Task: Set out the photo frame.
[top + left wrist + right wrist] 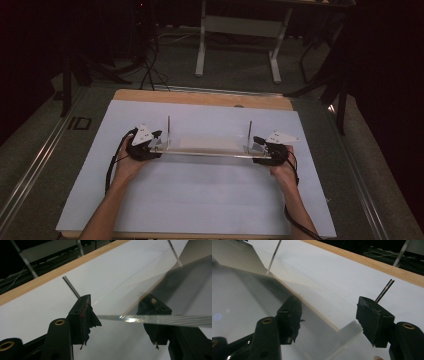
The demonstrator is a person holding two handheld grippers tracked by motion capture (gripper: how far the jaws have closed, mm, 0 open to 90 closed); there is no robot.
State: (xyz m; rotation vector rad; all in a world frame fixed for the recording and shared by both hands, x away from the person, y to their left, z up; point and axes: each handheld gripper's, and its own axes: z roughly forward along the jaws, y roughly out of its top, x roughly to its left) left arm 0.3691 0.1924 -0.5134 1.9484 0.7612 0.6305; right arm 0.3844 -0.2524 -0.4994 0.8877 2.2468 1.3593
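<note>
Keeping left gripper (154, 143) jaws apart, straddling the left end of the clear plate (207, 145), not clamping it. Plate sitting mid-counter (200, 200) between both grippers; resting or lifted, cannot tell. Looking smooth, glossy, rigid and thin-edged, carrying an upright slim metal left rod (168, 129) and right rod (249, 133). Keeping right gripper (261, 146) jaws apart too, around the corner. Probably risking slip or tilt: slick edge sliding off the pads under uneven closing.

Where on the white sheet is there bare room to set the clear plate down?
Bare: the white table sheet between the forearms, and its far strip below the wooden edge. Crowded: the middle band, where the clear acrylic plate with two metal rods spans left gripper to right gripper.
</note>
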